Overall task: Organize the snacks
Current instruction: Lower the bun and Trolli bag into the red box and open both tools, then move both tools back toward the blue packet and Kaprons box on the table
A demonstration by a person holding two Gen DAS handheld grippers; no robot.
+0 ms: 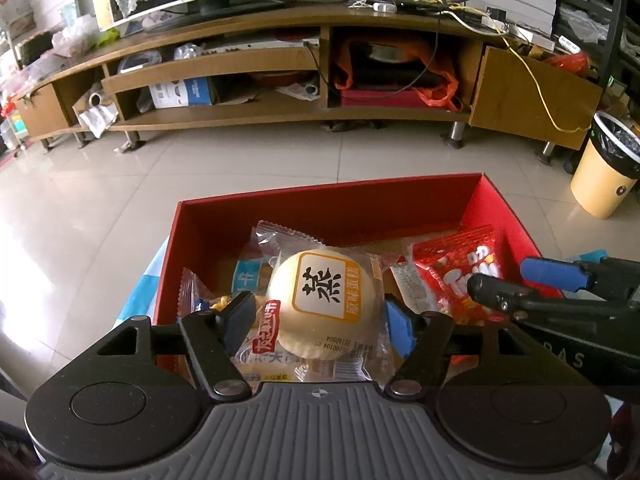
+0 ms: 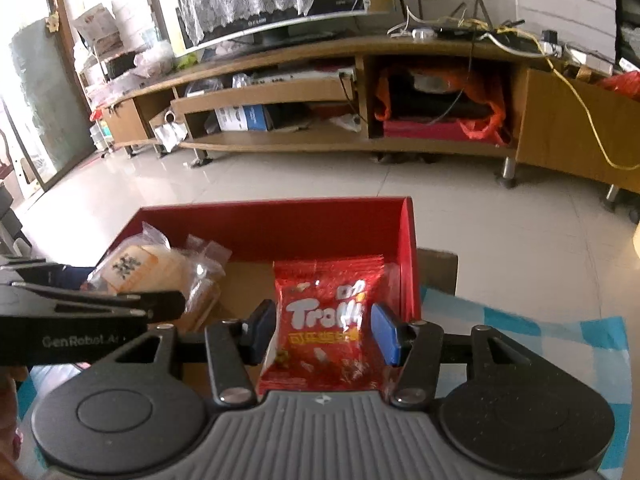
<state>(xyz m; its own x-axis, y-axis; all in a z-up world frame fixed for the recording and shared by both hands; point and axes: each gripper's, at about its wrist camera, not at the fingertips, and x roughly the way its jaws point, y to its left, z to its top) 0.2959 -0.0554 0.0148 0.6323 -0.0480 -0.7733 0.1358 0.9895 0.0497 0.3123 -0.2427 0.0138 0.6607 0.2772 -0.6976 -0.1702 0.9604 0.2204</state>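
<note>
The left claw [image 1: 318, 320] points level into the red box [image 1: 320, 204], clamped on the wrapped cake [image 1: 326, 304]. The right claw [image 2: 324, 332], alongside, sits parted around the Trolli bag [image 2: 326, 320].

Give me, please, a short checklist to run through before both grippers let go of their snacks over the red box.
1. Left gripper brackets the steamed cake pack: ok, though whether the pads press it: cannot tell.
2. Right gripper brackets the red Trolli bag: ok; contact with the pads: cannot tell.
3. Both snacks are over the red box, inside its walls: ok.
4. Bare cardboard floor left between the two snacks: ok.
5. Grippers apart from each other: ok, the right one's fingers stand beside the left's, not touching.
6. Other wrapped snacks under the cake lie flat: cannot tell.
</note>
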